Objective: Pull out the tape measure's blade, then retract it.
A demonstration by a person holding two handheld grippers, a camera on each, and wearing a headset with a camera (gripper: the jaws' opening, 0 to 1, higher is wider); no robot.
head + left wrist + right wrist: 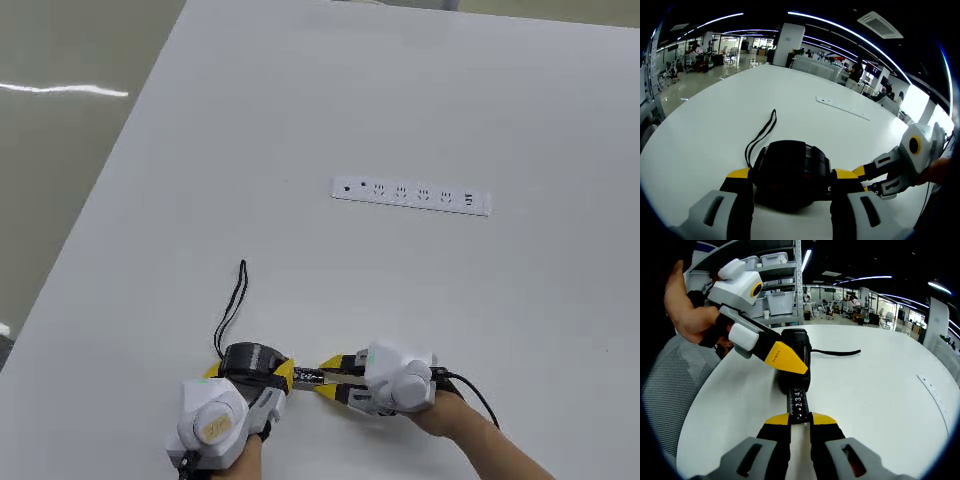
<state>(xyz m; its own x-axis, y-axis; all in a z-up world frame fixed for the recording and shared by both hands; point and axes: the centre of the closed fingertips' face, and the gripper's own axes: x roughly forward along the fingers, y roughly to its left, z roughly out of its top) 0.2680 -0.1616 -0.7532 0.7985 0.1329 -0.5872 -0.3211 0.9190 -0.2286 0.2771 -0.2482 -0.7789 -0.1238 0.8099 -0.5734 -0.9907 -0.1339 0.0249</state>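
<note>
Currently, the left gripper (792,176) clamps the tape measure (790,162) at bottom centre. The right gripper (800,420) pinches the blade (798,400) just beside it.

White worktable (420,90), glossy floor (70,150), ceiling light strips (850,32), storage shelves (771,270), open-plan office

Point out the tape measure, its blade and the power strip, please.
tape measure (790,167), left gripper view, top of its black case
blade (798,400), right gripper view, numbered stretch
power strip (410,194), head view, middle of its top
</note>
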